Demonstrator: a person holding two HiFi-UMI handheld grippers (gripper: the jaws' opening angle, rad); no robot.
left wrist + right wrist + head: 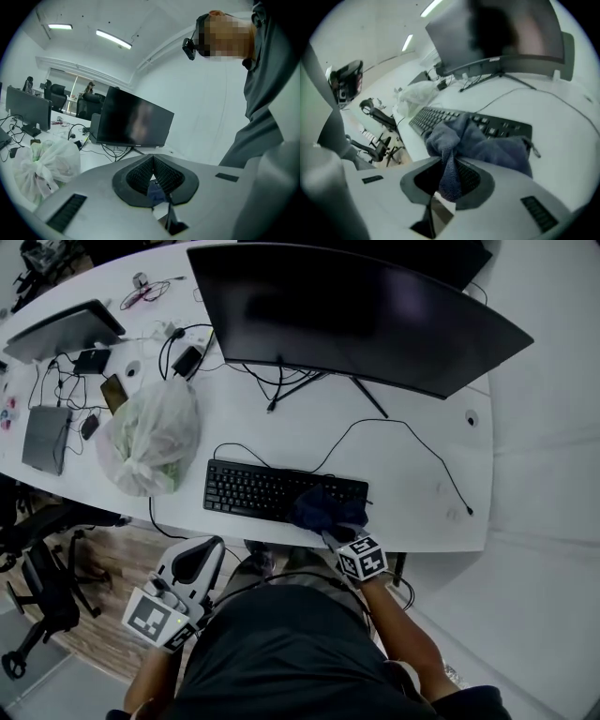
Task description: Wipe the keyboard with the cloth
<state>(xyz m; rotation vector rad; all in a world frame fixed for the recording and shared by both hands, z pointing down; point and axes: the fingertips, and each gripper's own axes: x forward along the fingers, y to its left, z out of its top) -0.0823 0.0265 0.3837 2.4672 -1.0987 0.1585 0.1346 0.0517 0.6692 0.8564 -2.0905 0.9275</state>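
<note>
Head view, lower centre: the right gripper [333, 533] pinches the dark cloth [317, 506] on the right end of the keyboard [246, 489]. At lower left, the left gripper [195, 557] has its jaws pressed together.

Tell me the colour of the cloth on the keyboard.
The cloth is dark greyish blue, clearest in the right gripper view.

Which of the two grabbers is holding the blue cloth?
The right gripper: its jaws pinch the dark blue cloth lying on the black keyboard. The left gripper is shut on nothing, away from the keyboard.
</note>
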